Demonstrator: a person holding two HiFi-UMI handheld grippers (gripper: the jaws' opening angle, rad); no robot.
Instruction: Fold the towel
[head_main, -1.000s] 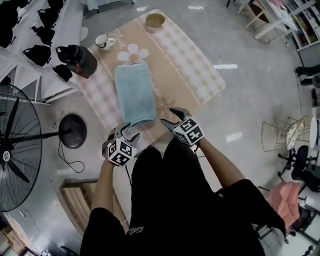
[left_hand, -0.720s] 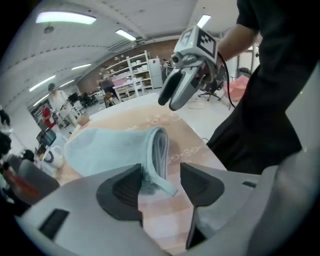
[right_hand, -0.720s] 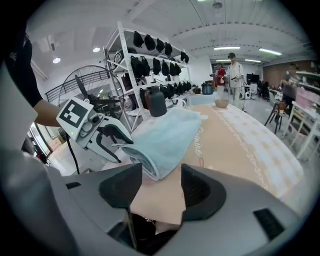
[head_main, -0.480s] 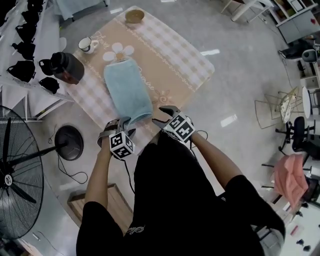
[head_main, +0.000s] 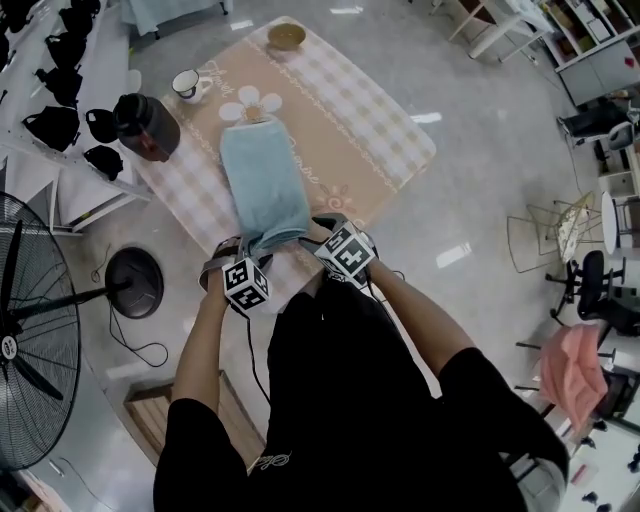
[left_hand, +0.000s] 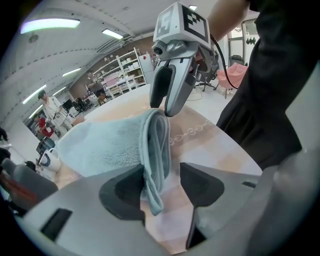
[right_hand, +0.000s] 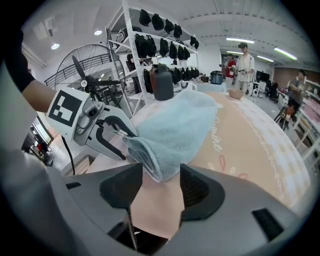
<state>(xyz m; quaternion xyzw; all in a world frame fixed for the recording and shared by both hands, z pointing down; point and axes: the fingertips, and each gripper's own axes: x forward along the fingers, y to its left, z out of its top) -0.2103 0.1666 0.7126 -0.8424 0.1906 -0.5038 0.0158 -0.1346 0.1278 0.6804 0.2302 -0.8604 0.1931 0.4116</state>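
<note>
Towel (head_main: 265, 185) edge between left gripper (left_hand: 161, 176), right gripper (right_hand: 160, 173)

Bright ceiling strips (left_hand: 50, 24) glare on the glossy floor (head_main: 480, 180); fisheye edges bend and darken.

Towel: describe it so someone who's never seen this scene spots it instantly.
A beige checked mat lies on the grey floor. Along its left part lies the towel, a pale blue folded strip whose near end sits between the open jaws of the left gripper and right gripper. It is the only soft blue thing there; the dark jug, cup and bowl nearby are hard.
</note>
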